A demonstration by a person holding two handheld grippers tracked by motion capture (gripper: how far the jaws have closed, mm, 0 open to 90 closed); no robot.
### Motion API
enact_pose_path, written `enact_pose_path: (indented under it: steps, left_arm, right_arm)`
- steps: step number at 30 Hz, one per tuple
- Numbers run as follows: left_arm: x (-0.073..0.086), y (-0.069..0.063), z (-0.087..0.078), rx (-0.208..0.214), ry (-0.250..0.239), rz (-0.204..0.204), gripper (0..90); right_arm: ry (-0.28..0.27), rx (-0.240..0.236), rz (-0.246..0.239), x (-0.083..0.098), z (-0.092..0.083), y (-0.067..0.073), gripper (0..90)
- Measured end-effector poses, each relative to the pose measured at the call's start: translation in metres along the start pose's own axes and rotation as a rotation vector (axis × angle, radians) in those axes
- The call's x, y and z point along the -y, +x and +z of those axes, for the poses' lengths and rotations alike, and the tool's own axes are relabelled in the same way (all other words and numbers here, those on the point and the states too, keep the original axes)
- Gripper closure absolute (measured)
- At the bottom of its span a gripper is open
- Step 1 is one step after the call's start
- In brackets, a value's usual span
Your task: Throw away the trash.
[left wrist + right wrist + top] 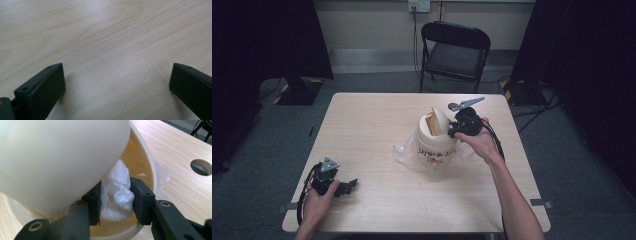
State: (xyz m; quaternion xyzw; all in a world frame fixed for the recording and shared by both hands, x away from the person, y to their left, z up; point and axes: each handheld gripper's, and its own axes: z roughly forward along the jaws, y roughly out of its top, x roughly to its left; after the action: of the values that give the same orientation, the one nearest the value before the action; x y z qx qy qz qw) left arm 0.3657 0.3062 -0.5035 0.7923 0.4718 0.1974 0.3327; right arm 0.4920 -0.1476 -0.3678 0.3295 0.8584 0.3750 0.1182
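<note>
A cream bin (pixel 435 146) with a swing lid (pixel 440 120) stands right of the table's middle, its lid tipped open. My right gripper (pixel 451 131) is at the bin's mouth, shut on a wad of white tissue (pixel 116 192). The wad hangs between the jaws over the bin's rim (pixel 150 165), just under the tilted lid (pixel 60 155). My left gripper (pixel 351 185) rests on the table near the front left corner, open with nothing between its fingers (pixel 42 90), above bare wood.
A clear plastic bag (pixel 404 152) sticks out from under the bin. The table (pixel 362 130) has a cable hole (pixel 201 167) past the bin. A black folding chair (pixel 454 50) stands behind the table's far edge.
</note>
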Motion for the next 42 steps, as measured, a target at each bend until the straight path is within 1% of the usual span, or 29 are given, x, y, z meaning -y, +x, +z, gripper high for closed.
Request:
enact_pose_path:
  steps: [3,6,7,9,11,13,14,16,20,23,25,30,31,32,33,34,35,36,37,38,39,42]
  left_arm:
    - [0.0,0.0,0.0,0.0,0.0,0.0,0.0]
    - [0.0,0.0,0.0,0.0,0.001,0.0,0.0]
    - [0.0,0.0,0.0,0.0,0.0,0.0,0.0]
    - [0.0,0.0,0.0,-0.001,0.001,0.0,0.0]
    - [0.0,0.0,0.0,-0.001,0.0,0.0,0.0]
    - [0.0,0.0,0.0,-0.001,0.0,0.0,0.0]
    - [0.0,0.0,0.0,-0.001,0.0,0.0,0.0]
    - [0.0,0.0,0.0,0.0,0.0,0.0,0.0]
    - [0.0,0.0,0.0,0.0,0.0,0.0,0.0]
    - [0.0,0.0,0.0,0.0,0.001,0.0,0.0]
    - [0.0,0.0,0.0,0.0,0.001,0.0,0.0]
    - [0.0,0.0,0.0,0.0,0.001,0.0,0.0]
    - [0.0,0.0,0.0,-0.001,0.0,0.0,0.0]
    - [0.0,0.0,0.0,0.0,0.0,0.0,0.0]
    - [0.0,0.0,0.0,0.0,0.0,0.0,0.0]
    - [0.0,0.0,0.0,-0.001,0.0,0.0,0.0]
    - [0.0,0.0,0.0,0.0,0.0,0.0,0.0]
    - [0.0,0.0,0.0,0.0,0.001,0.0,0.0]
    - [0.0,0.0,0.0,-0.001,0.0,0.0,0.0]
    - [0.0,0.0,0.0,0.0,0.001,0.0,0.0]
    - [0.0,0.0,0.0,-0.001,0.001,0.0,0.0]
    - [0.0,0.0,0.0,-0.001,0.0,0.0,0.0]
  right_arm:
    - [-0.001,0.024,-0.029,0.0,-0.002,0.002,60.2]
    - [-0.003,0.012,-0.027,0.0,-0.003,0.002,58.9]
    - [-0.009,0.015,-0.04,0.001,-0.004,0.002,57.8]
    - [-0.013,0.003,-0.043,0.002,-0.005,0.002,54.8]
    - [-0.012,0.008,-0.044,0.003,-0.006,0.003,53.2]
    - [-0.014,0.014,-0.057,0.003,-0.007,0.003,50.6]
    - [-0.011,0.013,-0.055,0.004,-0.007,0.002,50.0]
    - [-0.016,0.02,-0.066,0.004,-0.008,0.002,49.5]
    - [-0.02,0.017,-0.058,0.005,-0.008,0.002,49.5]
    - [-0.023,0.027,-0.054,0.005,-0.009,0.002,49.1]
    - [-0.023,0.013,-0.044,0.005,-0.01,0.001,49.2]
    - [-0.027,0.026,-0.06,0.005,-0.011,0.001,47.5]
    - [-0.028,0.03,-0.068,0.005,-0.011,0.002,46.4]
    - [-0.029,0.037,-0.077,0.005,-0.013,0.002,42.2]
    - [-0.033,0.047,-0.092,0.005,-0.014,0.002,36.2]
    - [-0.03,0.065,-0.085,0.004,-0.016,0.002,30.1]
    - [-0.036,0.065,-0.078,0.005,-0.017,0.001,32.5]
    - [-0.04,0.05,-0.059,0.005,-0.018,-0.001,39.4]
    - [-0.036,0.043,-0.053,0.007,-0.019,-0.003,39.3]
    - [-0.034,0.058,-0.046,0.007,-0.018,-0.004,36.4]
    - [-0.04,0.059,-0.033,0.008,-0.019,-0.006,36.3]
    - [-0.079,0.034,0.001,0.01,-0.021,-0.009,36.1]
